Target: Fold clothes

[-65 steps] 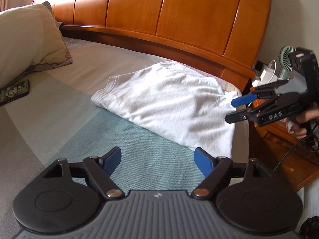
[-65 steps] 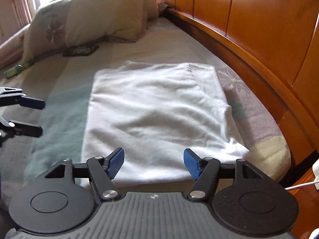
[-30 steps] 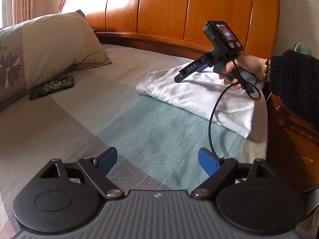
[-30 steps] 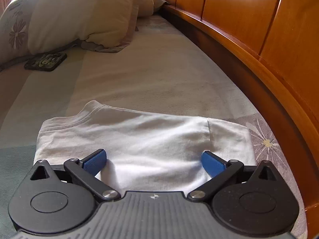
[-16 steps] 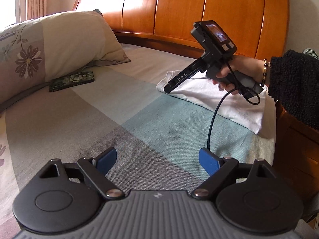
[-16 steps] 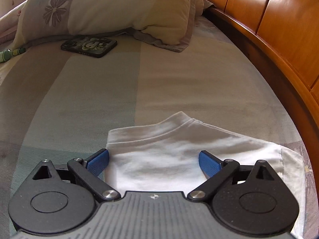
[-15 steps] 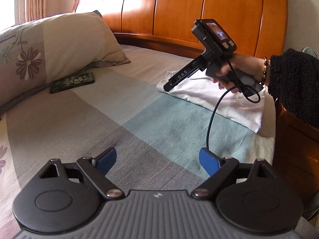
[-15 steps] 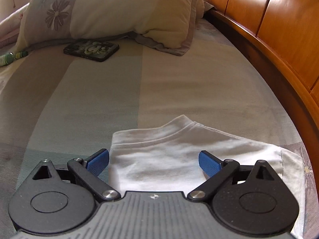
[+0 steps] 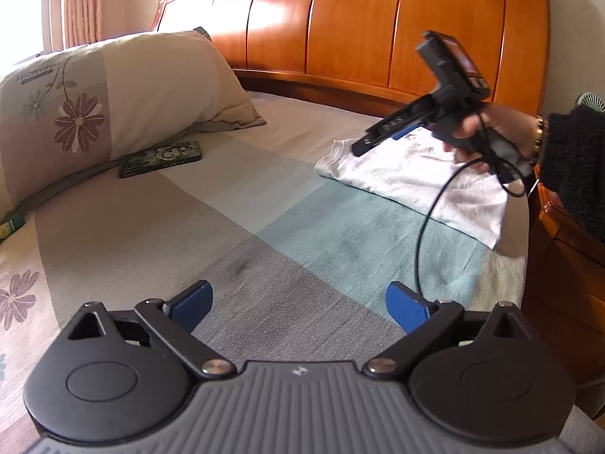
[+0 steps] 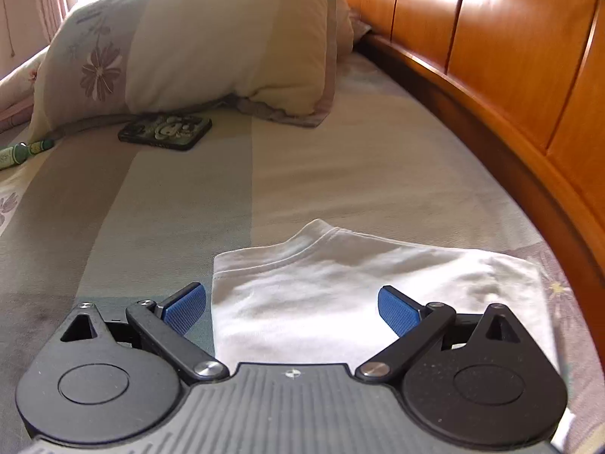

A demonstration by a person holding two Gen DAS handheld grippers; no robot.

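A folded white T-shirt lies flat on the bed near the headboard; in the right wrist view the T-shirt fills the foreground. My left gripper hovers over the grey and teal bedspread, well short of the shirt, its jaws opening wider with nothing between them. My right gripper hangs above the shirt's near edge, open and empty. In the left wrist view the right gripper points over the shirt, held by a hand in a dark sleeve.
A cream flowered pillow leans at the head of the bed, with a dark phone lying beside it. The orange wooden headboard runs along the far side. A wooden nightstand stands at the right. A green tube lies left.
My left gripper has swung left and back from the shirt, its jaws a little wider. My right gripper has risen and drawn back, so more bed and pillow show beyond the shirt.
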